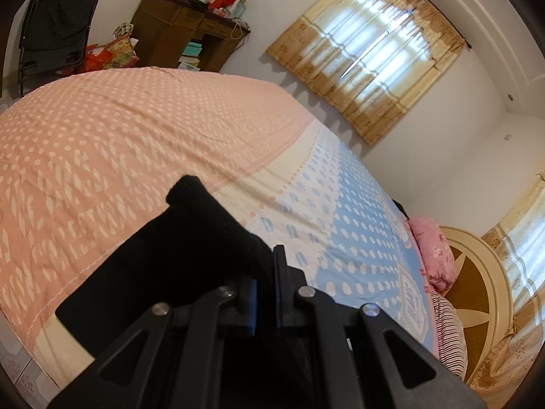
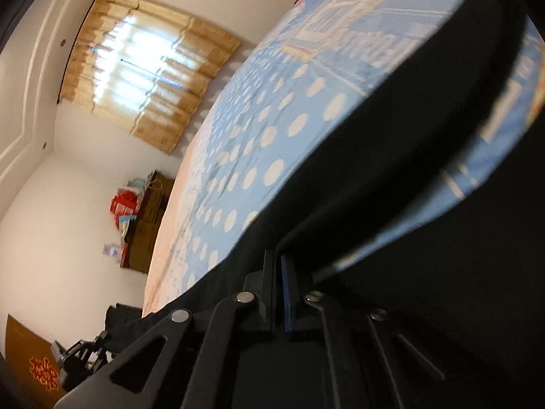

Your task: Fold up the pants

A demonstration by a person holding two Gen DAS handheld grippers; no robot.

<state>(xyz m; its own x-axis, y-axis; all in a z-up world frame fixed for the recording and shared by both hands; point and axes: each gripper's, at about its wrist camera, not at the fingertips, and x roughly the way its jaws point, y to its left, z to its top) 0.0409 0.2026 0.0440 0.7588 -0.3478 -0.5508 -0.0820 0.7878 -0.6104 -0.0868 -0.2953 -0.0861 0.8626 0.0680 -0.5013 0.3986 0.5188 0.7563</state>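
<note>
The step in hand appears to be the lift: both claws have hold of the pants and carry the cloth above the bed.

In the left wrist view, the left gripper (image 1: 265, 289) has its jaws closed on an edge of the black pants (image 1: 190, 255). The cloth bunches up and to the left of the claw, over the near edge of the bed (image 1: 119, 129), whose cover is pink at the left and blue at the right.

In the right wrist view, the right gripper (image 2: 277, 283) has its jaws drawn together on the pants (image 2: 391, 177). A dark band of cloth runs from the claw up to the right, across the blue part of the bed (image 2: 272, 119).

The next move calls for both grips to hold firm while the cloth is spread or doubled over on the bed.

No open container shows its contents; bags and boxes crowd a brown cabinet (image 1: 177, 24) by the far wall.
</note>
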